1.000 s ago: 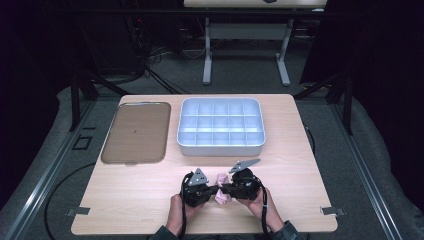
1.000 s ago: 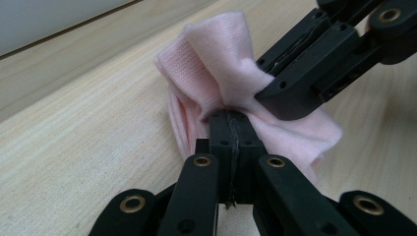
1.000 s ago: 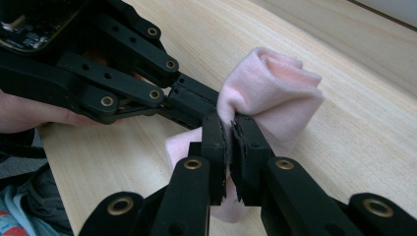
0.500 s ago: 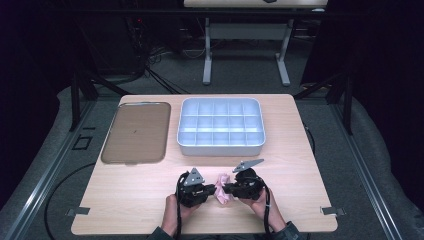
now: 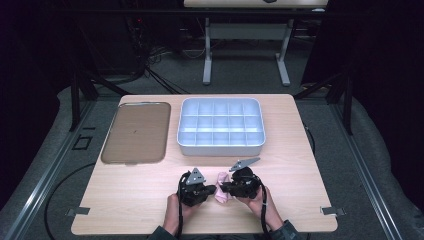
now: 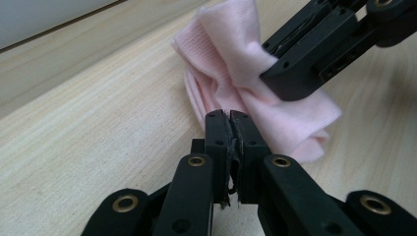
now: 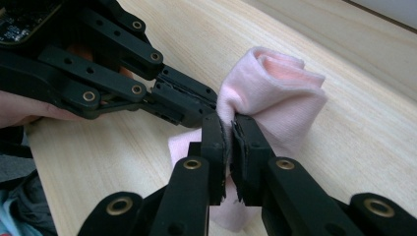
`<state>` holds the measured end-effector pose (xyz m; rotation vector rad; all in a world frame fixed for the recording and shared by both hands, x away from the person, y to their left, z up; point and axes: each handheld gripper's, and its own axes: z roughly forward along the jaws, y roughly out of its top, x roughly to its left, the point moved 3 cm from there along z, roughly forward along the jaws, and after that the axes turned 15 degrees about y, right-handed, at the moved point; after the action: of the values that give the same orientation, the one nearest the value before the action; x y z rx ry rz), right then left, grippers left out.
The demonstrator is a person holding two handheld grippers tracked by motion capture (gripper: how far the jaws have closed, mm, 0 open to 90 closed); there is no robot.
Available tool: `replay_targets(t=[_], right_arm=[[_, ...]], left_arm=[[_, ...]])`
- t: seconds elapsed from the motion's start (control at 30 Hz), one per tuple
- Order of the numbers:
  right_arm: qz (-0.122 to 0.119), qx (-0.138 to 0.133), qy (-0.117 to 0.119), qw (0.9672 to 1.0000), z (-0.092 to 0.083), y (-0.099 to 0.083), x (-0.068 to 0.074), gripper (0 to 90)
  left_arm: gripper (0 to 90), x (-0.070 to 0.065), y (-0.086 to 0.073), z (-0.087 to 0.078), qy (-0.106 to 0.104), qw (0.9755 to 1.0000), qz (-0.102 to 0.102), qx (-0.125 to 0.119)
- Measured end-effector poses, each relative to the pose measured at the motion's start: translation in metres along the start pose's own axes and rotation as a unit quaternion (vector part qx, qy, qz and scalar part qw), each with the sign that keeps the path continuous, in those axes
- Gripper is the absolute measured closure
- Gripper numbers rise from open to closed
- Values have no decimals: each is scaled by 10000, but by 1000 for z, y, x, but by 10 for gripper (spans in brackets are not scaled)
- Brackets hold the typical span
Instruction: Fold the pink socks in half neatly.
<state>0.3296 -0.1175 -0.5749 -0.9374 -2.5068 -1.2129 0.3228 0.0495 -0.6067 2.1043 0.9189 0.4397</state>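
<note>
A person's two hands, entering from the near edge of a pale wooden surface [image 5: 130,200], hold a black two-jaw tool each over a small pink cloth [image 5: 220,181], which lies bunched on the surface just in front of the person, between the two tools. The left tool [image 5: 212,189] points toward the cloth from its left; in the left gripper view its jaws are pressed together with the edge of the pink cloth [image 6: 255,83] right at their tips, though whether any fabric is pinched there cannot be told. The right tool [image 5: 223,187] comes in from the opposite side; in the right gripper view its jaws are clamped shut on a fold of the cloth [image 7: 275,93], whose rolled upper end rises above the grip. The two tools' tips sit close to each other at the cloth. Farther back on the surface, well apart from the hands, stand a light blue compartment tray [image 5: 186,145] and, to its left, a flat brown tray [image 5: 135,132].
</note>
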Motion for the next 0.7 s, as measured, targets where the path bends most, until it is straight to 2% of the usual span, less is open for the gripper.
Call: replay_targets(t=[0.17, 0.27, 0.4, 0.47, 0.57, 0.63, 0.7], right_arm=[[-109, 241, -118, 9996, 7, 3, 1, 834], [-127, 320, -114, 9993, 9, 3, 1, 832], [-119, 270, -132, 9995, 10, 2, 0, 830], [-167, 276, -190, 9993, 10, 2, 1, 829], [-192, 305, -235, 9991, 11, 2, 2, 828], [-192, 311, -230, 9991, 11, 2, 2, 828], [-185, 314, -242, 9990, 11, 2, 2, 828]], left_arm=[[868, 0, -1, -1, -12, 10000, -49, 12], [873, 5, -3, -7, 85, 10000, -4, 25], [880, 17, 3, -22, 174, 9994, -180, -256], [882, 15, 11, -27, 133, 9990, -147, -400], [881, 8, 24, -29, 37, 9985, 13, -549], [879, 2, 34, -24, -101, 9983, 140, -563], [876, -2, 39, -18, -147, 9982, 225, -540]])
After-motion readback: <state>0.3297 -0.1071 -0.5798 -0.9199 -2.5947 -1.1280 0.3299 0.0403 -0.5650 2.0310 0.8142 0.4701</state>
